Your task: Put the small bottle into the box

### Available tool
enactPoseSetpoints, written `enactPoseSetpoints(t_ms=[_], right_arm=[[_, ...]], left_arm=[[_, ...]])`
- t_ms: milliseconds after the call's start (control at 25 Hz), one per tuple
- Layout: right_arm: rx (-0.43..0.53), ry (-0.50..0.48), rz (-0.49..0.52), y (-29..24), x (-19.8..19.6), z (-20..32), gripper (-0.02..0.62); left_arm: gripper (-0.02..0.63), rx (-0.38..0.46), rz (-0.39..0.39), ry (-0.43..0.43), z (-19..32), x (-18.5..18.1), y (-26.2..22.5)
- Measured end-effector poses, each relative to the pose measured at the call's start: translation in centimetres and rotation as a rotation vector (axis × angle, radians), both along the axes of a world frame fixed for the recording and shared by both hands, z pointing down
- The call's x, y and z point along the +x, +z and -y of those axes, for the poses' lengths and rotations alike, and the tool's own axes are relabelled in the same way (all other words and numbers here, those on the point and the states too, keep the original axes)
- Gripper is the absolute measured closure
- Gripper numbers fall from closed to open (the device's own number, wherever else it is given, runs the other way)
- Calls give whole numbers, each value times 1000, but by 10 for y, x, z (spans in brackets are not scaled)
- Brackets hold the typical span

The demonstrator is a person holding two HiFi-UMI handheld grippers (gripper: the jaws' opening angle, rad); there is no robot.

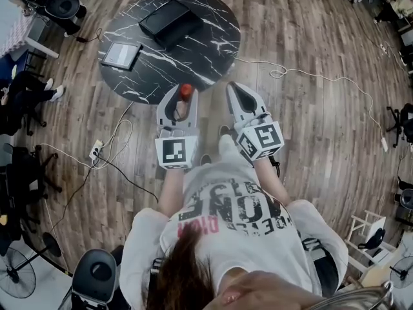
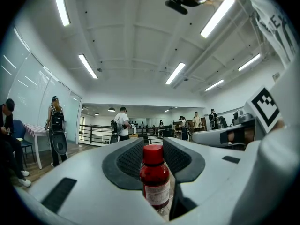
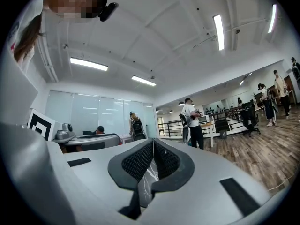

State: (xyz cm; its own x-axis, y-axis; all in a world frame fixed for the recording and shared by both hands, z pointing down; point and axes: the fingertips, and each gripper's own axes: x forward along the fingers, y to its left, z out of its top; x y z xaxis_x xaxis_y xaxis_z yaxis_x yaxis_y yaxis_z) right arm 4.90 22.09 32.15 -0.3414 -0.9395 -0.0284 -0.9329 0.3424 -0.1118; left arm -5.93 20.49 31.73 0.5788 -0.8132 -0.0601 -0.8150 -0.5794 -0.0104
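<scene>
A large open-plan office or lab hall is being shown. The hall is being lit by long white ceiling strip lights (image 2: 88, 65). A grey-brown wood-plank floor (image 1: 310, 141) is being crossed by loose white cables (image 1: 282, 73). Black wheeled office chairs (image 1: 64, 5), frosted glass partition walls (image 3: 93, 114) and a round black marble-patterned table (image 1: 213, 37) are being used as furnishings.

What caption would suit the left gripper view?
Left gripper holds a small red-capped bottle upright between its jaws, busy hall behind.
</scene>
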Motion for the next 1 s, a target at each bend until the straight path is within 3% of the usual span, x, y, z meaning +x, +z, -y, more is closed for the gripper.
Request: enactPoseSetpoints(t_ms=[520, 1000], right_arm=[[-21, -126, -7, -3, 39, 102, 594], [-36, -215, 15, -2, 75, 144, 594]], left_arm=[[480, 25, -14, -131, 96, 36, -12], [480, 31, -2, -201, 130, 72, -14]])
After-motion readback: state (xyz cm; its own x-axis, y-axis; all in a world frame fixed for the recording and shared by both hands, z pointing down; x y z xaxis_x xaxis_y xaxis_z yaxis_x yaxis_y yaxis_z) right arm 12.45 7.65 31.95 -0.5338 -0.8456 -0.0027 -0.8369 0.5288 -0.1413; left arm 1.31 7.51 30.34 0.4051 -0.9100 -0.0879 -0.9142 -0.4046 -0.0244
